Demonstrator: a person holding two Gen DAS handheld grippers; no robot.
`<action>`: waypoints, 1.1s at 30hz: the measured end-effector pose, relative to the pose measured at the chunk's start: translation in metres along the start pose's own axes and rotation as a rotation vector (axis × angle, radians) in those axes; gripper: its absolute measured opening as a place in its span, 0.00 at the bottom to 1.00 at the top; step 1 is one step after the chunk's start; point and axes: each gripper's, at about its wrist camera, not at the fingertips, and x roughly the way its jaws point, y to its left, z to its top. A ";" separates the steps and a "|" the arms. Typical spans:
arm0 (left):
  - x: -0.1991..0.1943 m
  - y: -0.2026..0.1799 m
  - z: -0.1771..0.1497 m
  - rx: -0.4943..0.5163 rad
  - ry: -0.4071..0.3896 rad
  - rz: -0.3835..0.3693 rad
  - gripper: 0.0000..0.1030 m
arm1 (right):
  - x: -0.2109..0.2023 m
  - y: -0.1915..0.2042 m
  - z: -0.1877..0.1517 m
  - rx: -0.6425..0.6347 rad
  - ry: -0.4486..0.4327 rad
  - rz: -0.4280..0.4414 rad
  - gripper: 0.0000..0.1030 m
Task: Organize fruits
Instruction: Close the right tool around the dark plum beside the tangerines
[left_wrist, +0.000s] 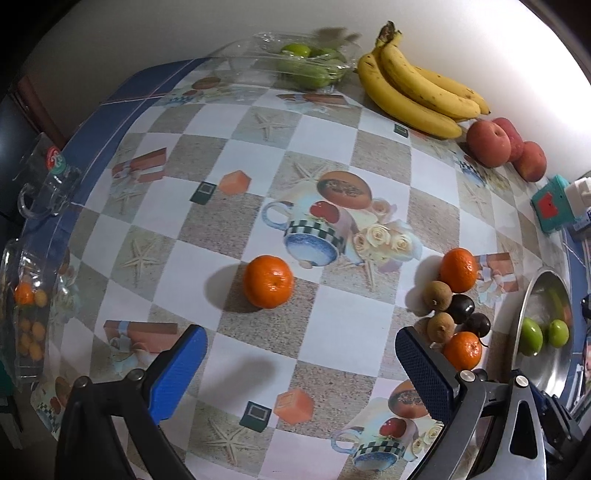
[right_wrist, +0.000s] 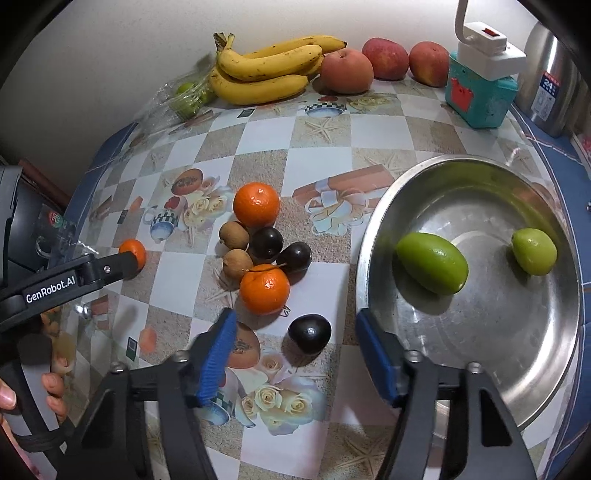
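Note:
A lone mandarin lies mid-table, just ahead of my open, empty left gripper. A cluster of mandarins, brown longans and dark plums lies to its right, also in the right wrist view. One dark plum lies apart, between the fingers of my open, empty right gripper. A steel bowl on the right holds two green fruits. The left gripper shows at the left of the right wrist view, beside the lone mandarin.
Bananas, three peaches and a clear box of green fruits stand along the back wall. A teal box, a white power strip and a steel flask are back right. A clear container of small orange fruits is at the left edge.

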 end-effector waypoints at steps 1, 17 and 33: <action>0.000 -0.001 0.000 0.005 -0.001 -0.001 1.00 | 0.001 0.000 0.000 0.000 0.004 0.001 0.51; 0.005 -0.010 -0.004 0.028 0.011 -0.014 1.00 | 0.023 0.006 -0.006 -0.046 0.078 -0.068 0.37; 0.006 -0.017 -0.006 0.049 0.010 -0.004 1.00 | 0.032 0.020 -0.005 -0.119 0.073 -0.181 0.29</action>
